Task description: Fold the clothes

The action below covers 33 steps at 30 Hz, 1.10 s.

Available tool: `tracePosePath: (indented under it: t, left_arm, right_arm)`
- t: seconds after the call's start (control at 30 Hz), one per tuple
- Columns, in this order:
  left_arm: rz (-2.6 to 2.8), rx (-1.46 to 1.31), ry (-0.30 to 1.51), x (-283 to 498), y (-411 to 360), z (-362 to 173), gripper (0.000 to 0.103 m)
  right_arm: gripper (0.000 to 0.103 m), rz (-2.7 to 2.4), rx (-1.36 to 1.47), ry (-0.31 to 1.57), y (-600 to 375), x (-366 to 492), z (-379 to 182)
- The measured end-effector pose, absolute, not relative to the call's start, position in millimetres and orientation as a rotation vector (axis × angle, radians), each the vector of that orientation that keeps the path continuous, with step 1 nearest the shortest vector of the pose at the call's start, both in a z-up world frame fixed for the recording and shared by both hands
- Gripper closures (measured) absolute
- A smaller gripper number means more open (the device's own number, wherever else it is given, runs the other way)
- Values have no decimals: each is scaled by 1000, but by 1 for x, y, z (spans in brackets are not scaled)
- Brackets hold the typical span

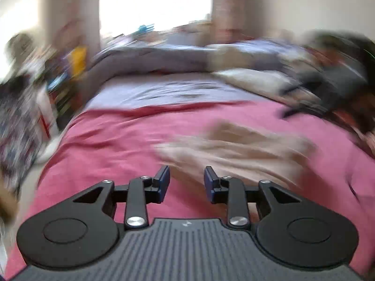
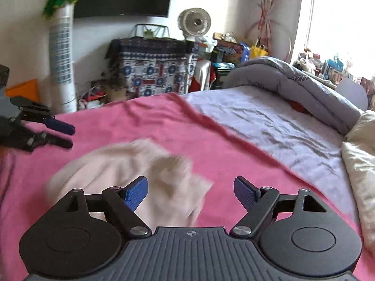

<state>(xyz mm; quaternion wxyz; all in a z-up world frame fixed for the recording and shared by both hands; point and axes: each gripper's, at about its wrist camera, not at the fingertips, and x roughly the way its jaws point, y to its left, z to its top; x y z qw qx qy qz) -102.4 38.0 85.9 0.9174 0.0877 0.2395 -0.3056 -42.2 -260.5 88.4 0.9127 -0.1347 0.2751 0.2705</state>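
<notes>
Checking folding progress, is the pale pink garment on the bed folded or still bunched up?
Bunched up: the pale pink garment lies rumpled on the pink sheet, with uneven lumps and no straight folded edges.

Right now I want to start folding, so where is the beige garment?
The beige garment lies crumpled on the pink sheet, just ahead of the right gripper and toward its left.
</notes>
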Motion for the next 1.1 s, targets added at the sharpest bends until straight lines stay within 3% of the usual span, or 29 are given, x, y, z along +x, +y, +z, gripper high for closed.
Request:
tracePosePath:
  t: [0.17, 0.2, 0.27, 0.33, 0.37, 0.53, 0.63, 0.7, 0.77, 0.83, 0.93, 1.1]
  left_arm:
    - [-705, 213, 515, -127, -12, 60, 52]
    - [-646, 237, 552, -121, -19, 50, 52]
    - [-607, 239, 591, -115, -16, 46, 52]
    - [-582, 252, 603, -116, -12, 49, 52]
    - [-536, 305, 595, -120, -12, 52, 47]
    - [-567, 339, 422, -146, -15, 86, 44]
    - [-602, 362, 349, -137, -43, 86, 43]
    - [-615, 339, 411, -117, -53, 68, 43]
    - [-593, 333, 498, -102, -58, 44, 42]
    - [-592, 311, 510, -102, -55, 36, 42]
    - [-586, 330, 503, -99, -58, 34, 41]
    - [-588, 324, 490, -103, -58, 29, 40]
  right_arm:
    - [30, 526, -300, 627, -243, -71, 54]
    - [29, 480, -343, 636, -241, -65, 49]
    - [17, 414, -276, 696, -251, -43, 49]
    - [17, 389, -194, 717, -256, -30, 61]
    - [17, 384, -192, 688, -255, -30, 69]
    - [17, 464, 112, 603, -284, -43, 99]
    - [38, 418, 127, 641, -286, -52, 93]
    - [53, 427, 121, 687, -283, -60, 84]
    - [79, 361, 39, 758, -270, -62, 67]
    - [78, 255, -89, 803, -263, -58, 51]
    - [59, 186, -83, 803, -261, -50, 49]
    - [64, 209, -93, 669, -235, -47, 85]
